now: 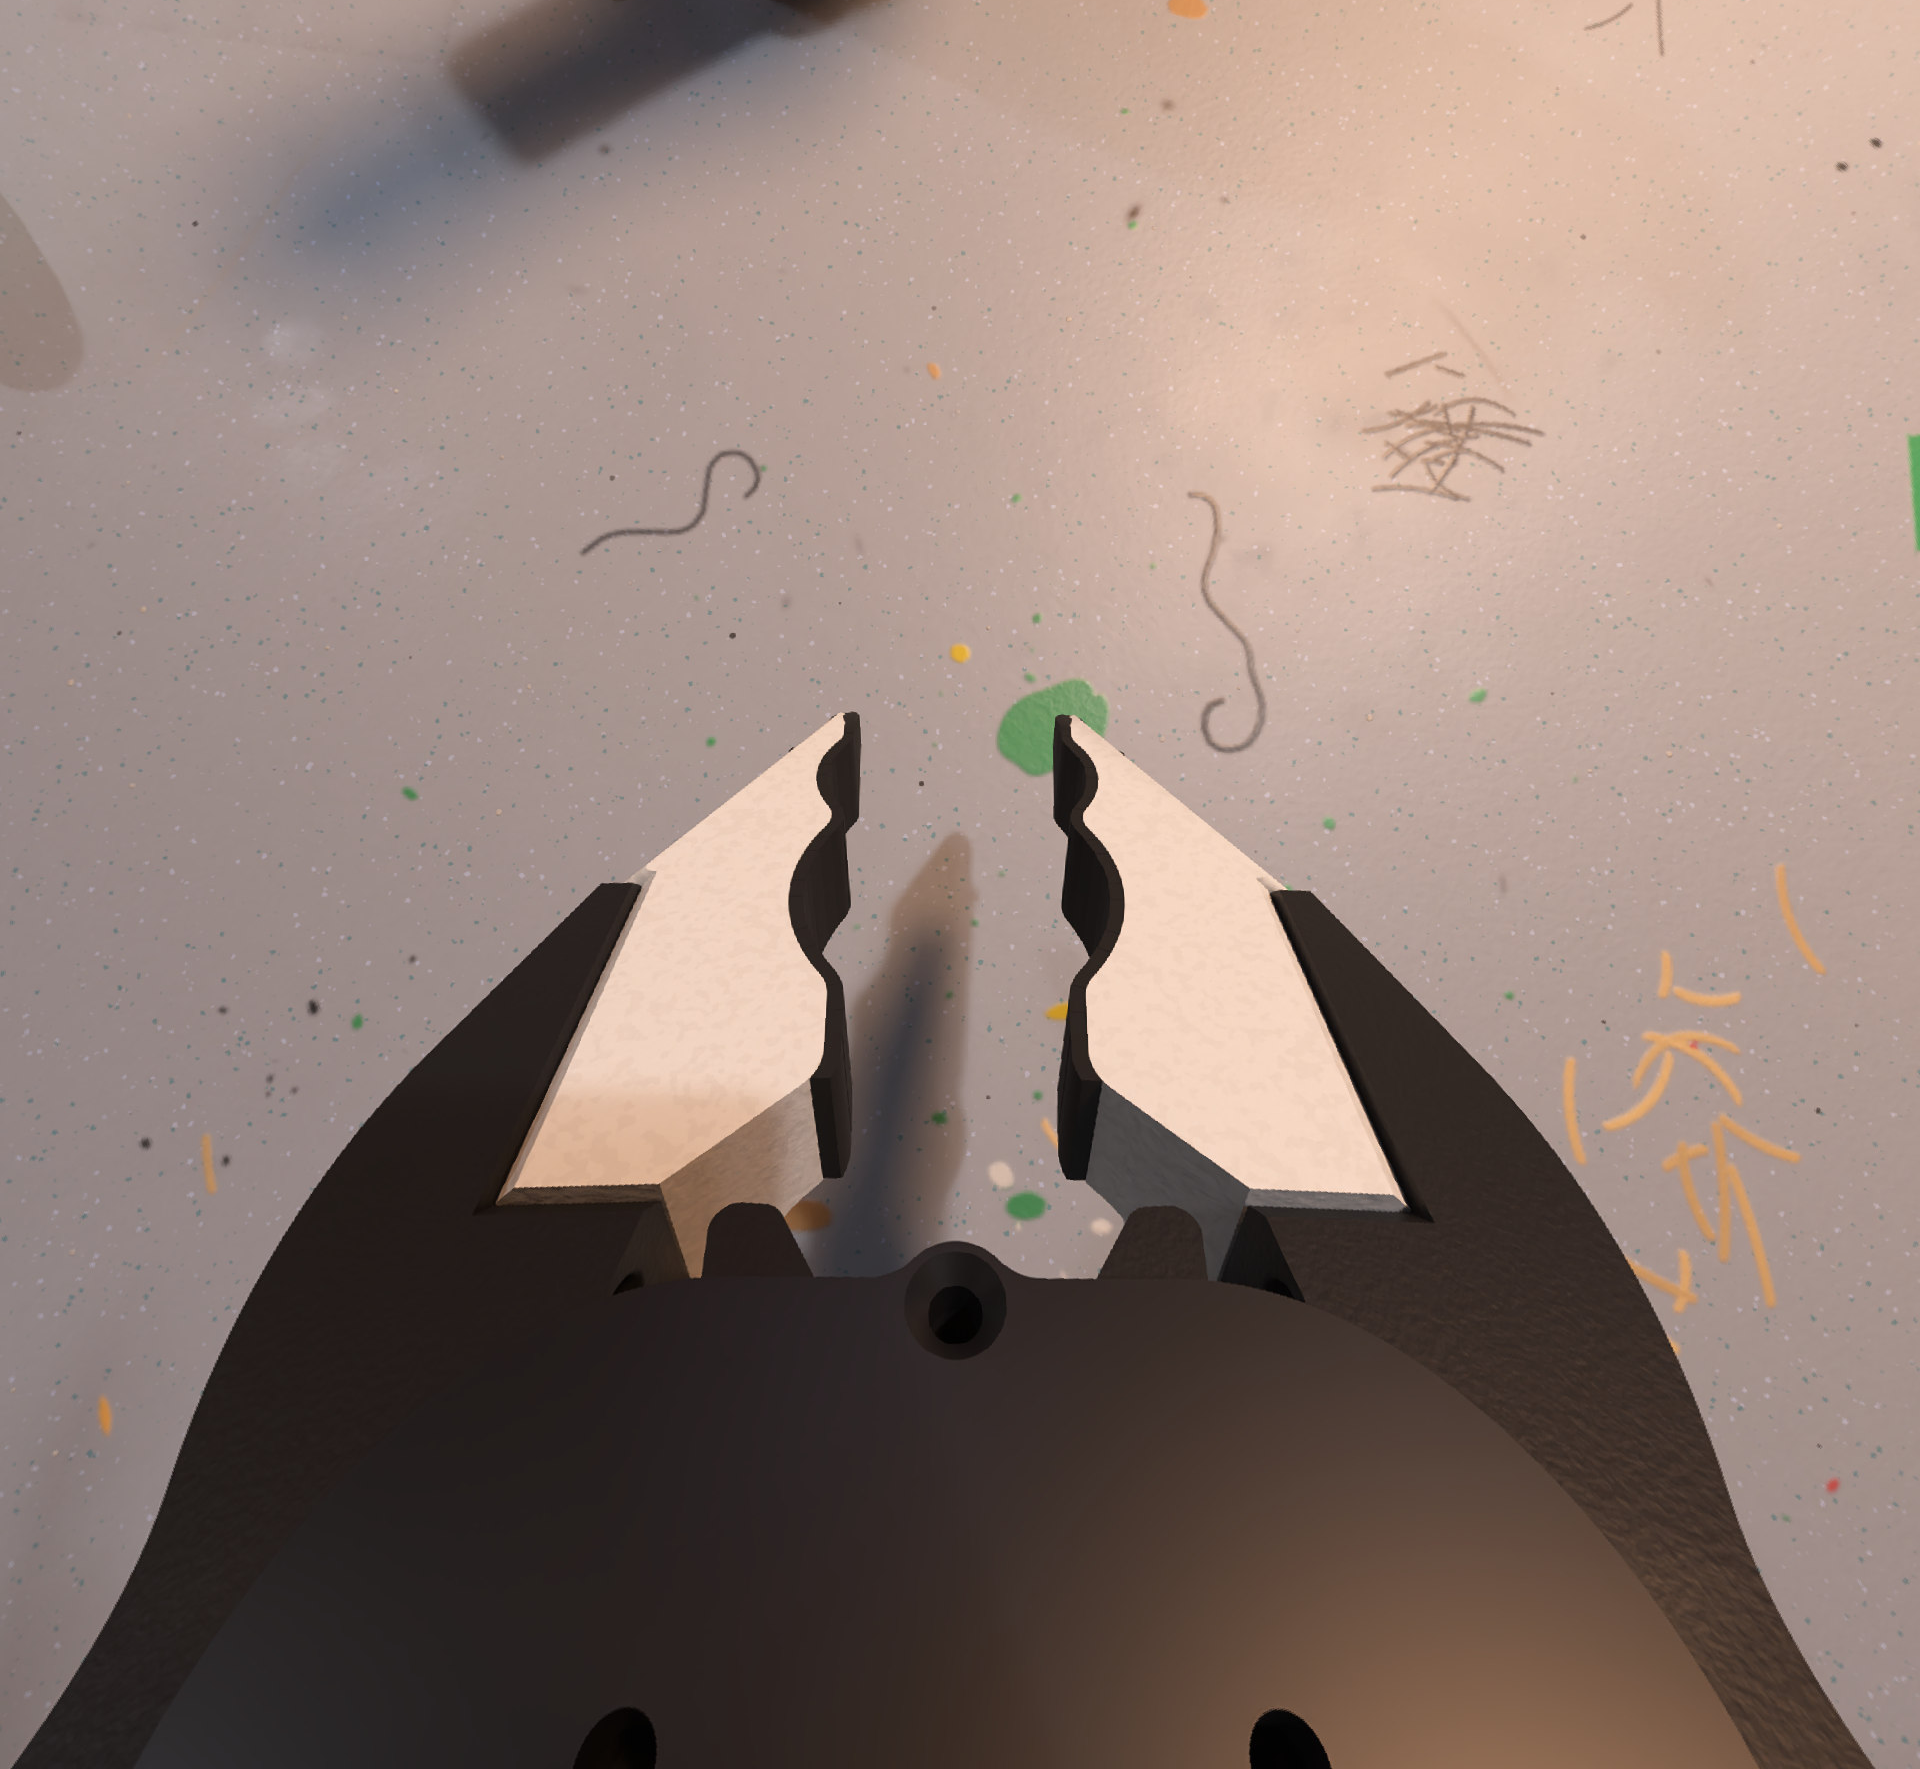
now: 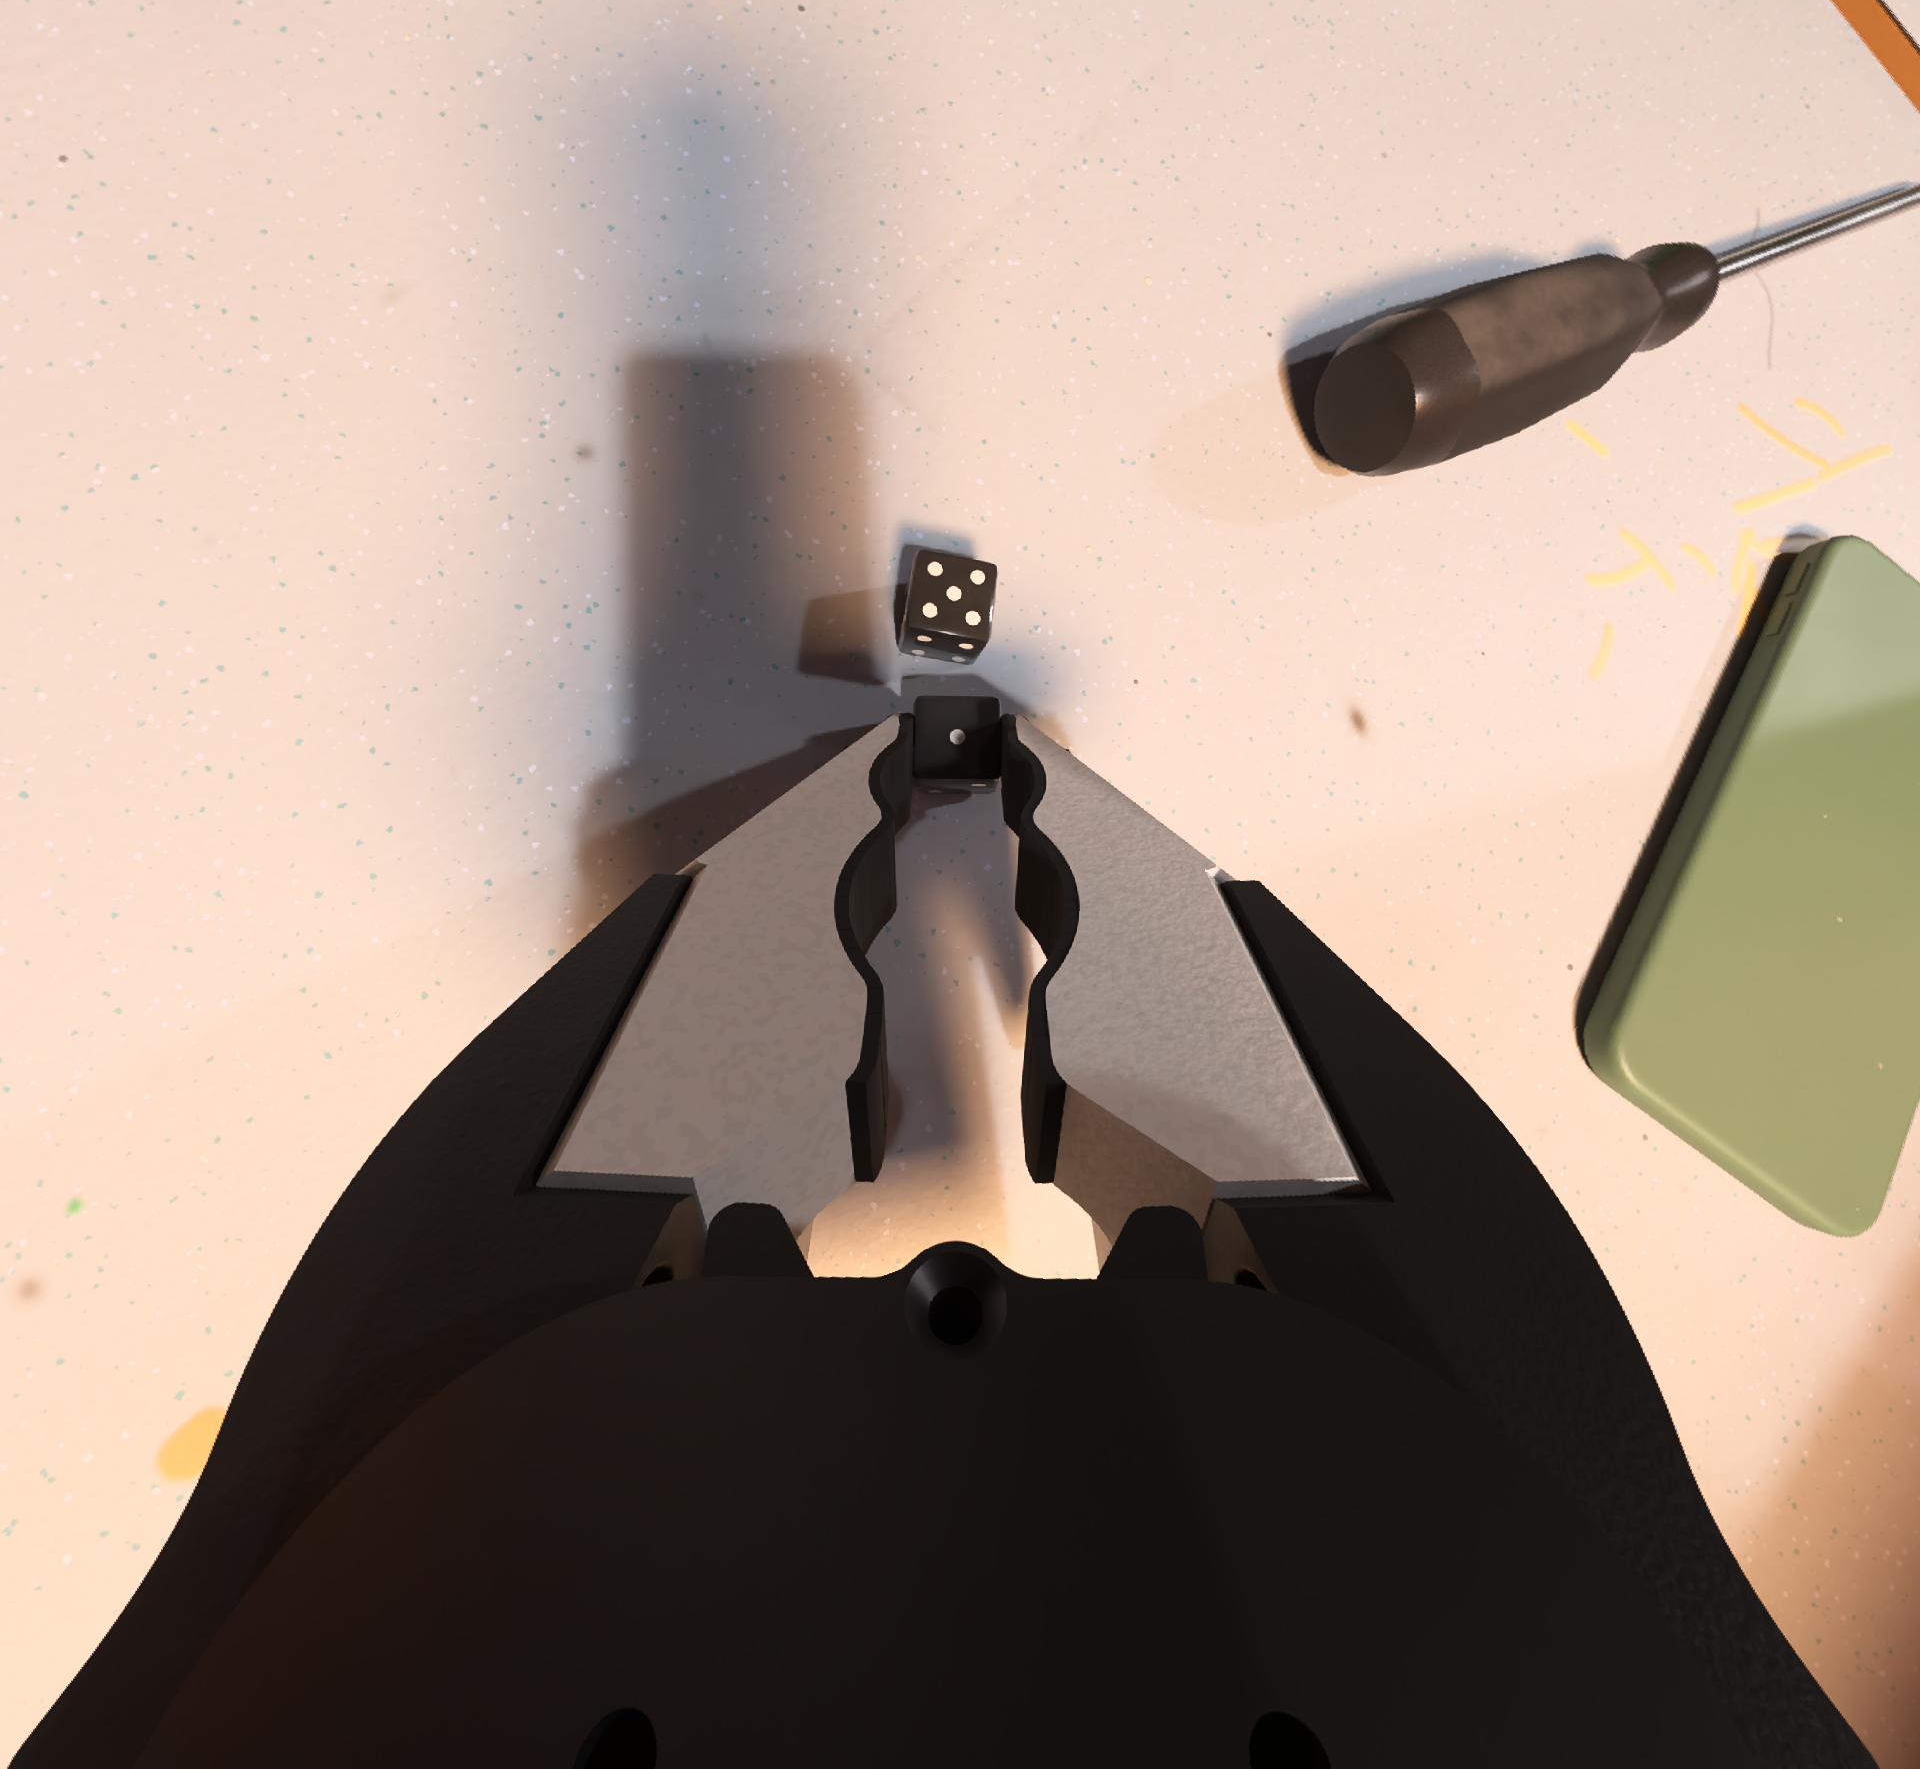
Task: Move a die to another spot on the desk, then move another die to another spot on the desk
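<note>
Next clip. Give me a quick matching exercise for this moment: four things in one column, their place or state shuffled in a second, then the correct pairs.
Column 1
1. right gripper
2. left gripper
3. die showing five
4. green phone

Column 2
A. lies flat at the right edge of the right wrist view
B. shut on the die showing one
C. open, nothing between its fingers
D. rests free on the desk, just beyond the fingertips

Pairs: 1-B, 2-C, 3-D, 4-A

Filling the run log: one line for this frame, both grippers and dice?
right gripper: shut on black die | second black die: on desk, just ahead | left gripper: open, empty, over desk
</note>
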{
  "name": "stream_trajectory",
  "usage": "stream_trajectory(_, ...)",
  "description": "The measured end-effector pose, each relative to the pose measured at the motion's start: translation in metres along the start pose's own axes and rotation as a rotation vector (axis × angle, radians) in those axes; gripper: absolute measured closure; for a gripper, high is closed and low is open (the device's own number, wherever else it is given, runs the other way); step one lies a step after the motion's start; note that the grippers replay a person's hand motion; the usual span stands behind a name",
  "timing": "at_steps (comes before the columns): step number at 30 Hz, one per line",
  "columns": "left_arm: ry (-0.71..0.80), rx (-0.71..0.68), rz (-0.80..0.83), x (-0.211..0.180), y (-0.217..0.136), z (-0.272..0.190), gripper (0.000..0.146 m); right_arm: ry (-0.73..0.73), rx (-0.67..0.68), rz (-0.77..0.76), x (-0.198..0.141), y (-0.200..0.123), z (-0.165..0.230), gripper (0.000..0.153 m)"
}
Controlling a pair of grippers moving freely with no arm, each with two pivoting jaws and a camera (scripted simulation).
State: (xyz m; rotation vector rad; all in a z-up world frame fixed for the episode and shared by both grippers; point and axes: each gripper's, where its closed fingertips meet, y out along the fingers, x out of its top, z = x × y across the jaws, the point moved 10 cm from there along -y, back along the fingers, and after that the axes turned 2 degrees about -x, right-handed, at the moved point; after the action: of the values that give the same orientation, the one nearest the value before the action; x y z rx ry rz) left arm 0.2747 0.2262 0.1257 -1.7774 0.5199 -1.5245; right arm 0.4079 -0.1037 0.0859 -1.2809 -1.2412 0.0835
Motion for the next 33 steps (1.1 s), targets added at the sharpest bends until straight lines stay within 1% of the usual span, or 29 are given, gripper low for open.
stream_trajectory(4,-0.006,0.003,0.000,-0.001,-0.001,0.001,0.109,-0.004,0.013,0.001,0.000,0.000,-0.001,0.137)
stream_trajectory(6,-0.005,0.005,-0.001,-0.001,-0.001,0.001,0.109,-0.010,-0.003,-0.011,0.000,-0.003,0.000,0.137)
stream_trajectory(8,-0.003,0.007,0.001,0.000,-0.002,0.000,0.109,-0.006,-0.008,-0.041,0.004,-0.014,0.006,0.137)
stream_trajectory(10,-0.001,0.007,0.000,0.001,-0.002,0.000,0.109,-0.011,0.019,-0.104,0.010,-0.033,0.021,0.137)
stream_trajectory(11,-0.002,0.006,-0.001,0.001,-0.002,0.000,0.109,-0.020,0.063,-0.140,0.011,-0.044,0.032,0.137)
stream_trajectory(13,-0.002,0.001,-0.004,0.002,-0.002,0.000,0.109,-0.042,0.225,-0.188,0.010,-0.060,0.059,0.137)
stream_trajectory(14,-0.001,-0.002,-0.005,0.002,-0.002,0.000,0.109,-0.046,0.304,-0.193,0.008,-0.063,0.073,0.137)
stream_trajectory(15,0.002,-0.006,-0.004,0.002,-0.001,0.000,0.109,-0.046,0.353,-0.182,0.004,-0.064,0.085,0.137)
stream_trajectory(19,0.023,-0.020,0.004,0.004,0.003,0.000,0.109,-0.043,0.402,-0.130,-0.011,-0.056,0.119,0.137)
stream_trajectory(24,0.036,-0.031,0.005,0.004,0.004,-0.003,0.109,-0.097,0.319,-0.076,-0.018,-0.050,0.130,0.137)
stream_trajectory(27,0.029,-0.032,0.006,0.002,0.003,-0.004,0.109,-0.074,0.326,-0.100,-0.017,-0.050,0.128,0.135)
stream_trajectory(28,0.027,-0.032,0.007,0.001,0.003,-0.005,0.109,-0.055,0.331,-0.134,-0.014,-0.051,0.123,0.120)
stream_trajectory(29,0.025,-0.030,0.007,0.000,0.003,-0.005,0.109,-0.036,0.315,-0.177,-0.010,-0.053,0.116,0.114)
stream_trajectory(30,0.023,-0.028,0.004,0.000,0.003,-0.005,0.109,-0.013,0.268,-0.218,-0.004,-0.053,0.105,0.113)
stream_trajectory(31,0.022,-0.027,0.000,0.000,0.002,-0.006,0.109,0.017,0.186,-0.238,0.002,-0.051,0.091,0.112)
stream_trajectory(33,0.024,-0.023,-0.004,0.000,0.001,-0.007,0.109,0.079,0.018,-0.219,0.014,-0.041,0.061,0.112)
